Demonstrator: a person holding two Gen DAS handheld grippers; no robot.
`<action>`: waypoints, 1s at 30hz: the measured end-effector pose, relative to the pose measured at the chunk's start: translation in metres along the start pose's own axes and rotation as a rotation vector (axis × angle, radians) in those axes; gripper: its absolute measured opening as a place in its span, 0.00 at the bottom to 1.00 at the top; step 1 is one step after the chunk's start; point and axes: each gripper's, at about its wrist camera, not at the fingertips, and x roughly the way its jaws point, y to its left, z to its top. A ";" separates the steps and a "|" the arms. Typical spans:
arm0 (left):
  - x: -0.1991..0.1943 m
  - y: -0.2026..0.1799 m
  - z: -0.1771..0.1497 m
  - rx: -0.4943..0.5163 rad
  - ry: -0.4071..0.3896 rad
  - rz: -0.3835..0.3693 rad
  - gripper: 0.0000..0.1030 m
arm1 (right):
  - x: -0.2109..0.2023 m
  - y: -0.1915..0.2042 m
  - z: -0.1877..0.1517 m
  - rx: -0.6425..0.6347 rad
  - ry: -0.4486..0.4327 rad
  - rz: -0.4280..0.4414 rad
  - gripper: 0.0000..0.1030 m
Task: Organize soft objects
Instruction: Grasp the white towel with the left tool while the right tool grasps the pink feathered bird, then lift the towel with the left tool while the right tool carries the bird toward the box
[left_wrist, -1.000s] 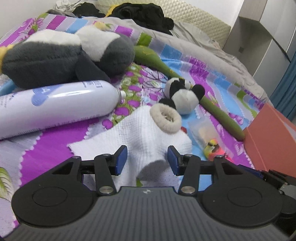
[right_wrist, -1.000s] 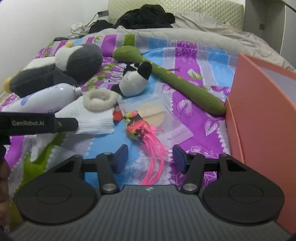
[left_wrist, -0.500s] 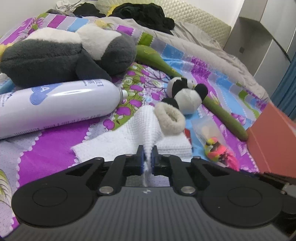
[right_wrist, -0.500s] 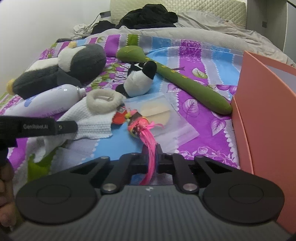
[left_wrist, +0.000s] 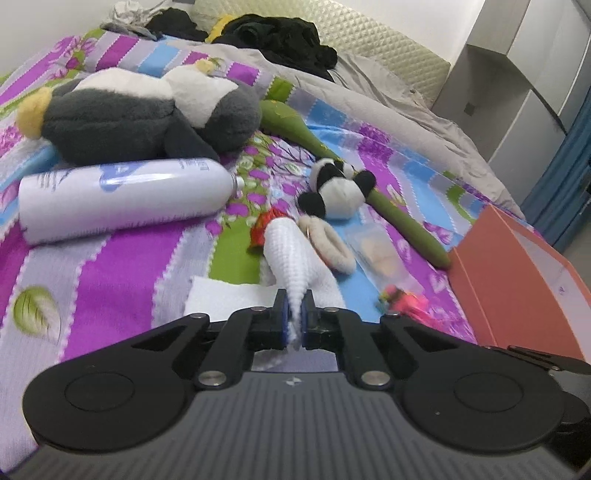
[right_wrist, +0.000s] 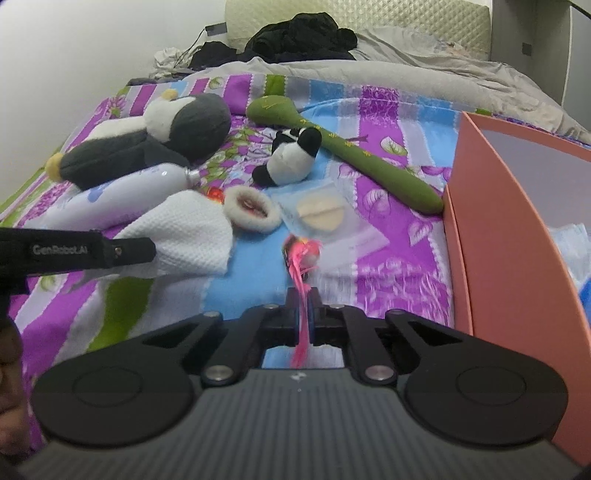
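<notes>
Pinching a fold of the white towel (left_wrist: 295, 258) between its blue pads, the left gripper (left_wrist: 293, 325) is closed on the cloth, which rises in a taut cone from the bedspread (left_wrist: 122, 266) toward the fingers while the rest of it lies flat below. The right gripper (right_wrist: 303, 317) is likewise clamped, on the long pink feather tail of a small bird toy (right_wrist: 301, 251); the tail runs straight down through the closed pads and the bird's body hangs just ahead of them, blurred. In the right wrist view the left gripper's black side bar reaches across the towel from the left edge.

Just beyond the towel lies a cream fluffy ring (left_wrist: 327, 247), touching the cloth's far edge, with a small red item (left_wrist: 264, 227) beside it. A small panda plush (left_wrist: 338, 194) sits farther back, resting against a long green plush stick (left_wrist: 399, 218) that runs diagonally toward an orange box (right_wrist: 509, 258) at the right. A clear packet holding a beige pad (right_wrist: 321, 216) lies between the ring and the box. A white spray can (left_wrist: 122, 199) lies on its side to the left, and behind it sprawls a large grey and white plush toy (left_wrist: 147, 114). Dark clothes (left_wrist: 280, 37) are heaped at the headboard.
</notes>
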 end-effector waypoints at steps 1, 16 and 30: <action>-0.004 0.000 -0.003 0.001 0.003 -0.002 0.07 | -0.003 0.001 -0.004 0.002 0.010 0.003 0.07; -0.042 -0.003 -0.048 0.018 0.085 -0.042 0.07 | -0.044 0.006 -0.040 -0.002 0.073 -0.005 0.13; -0.027 0.002 -0.048 -0.010 0.113 -0.018 0.07 | 0.023 0.002 0.020 -0.038 -0.064 -0.051 0.36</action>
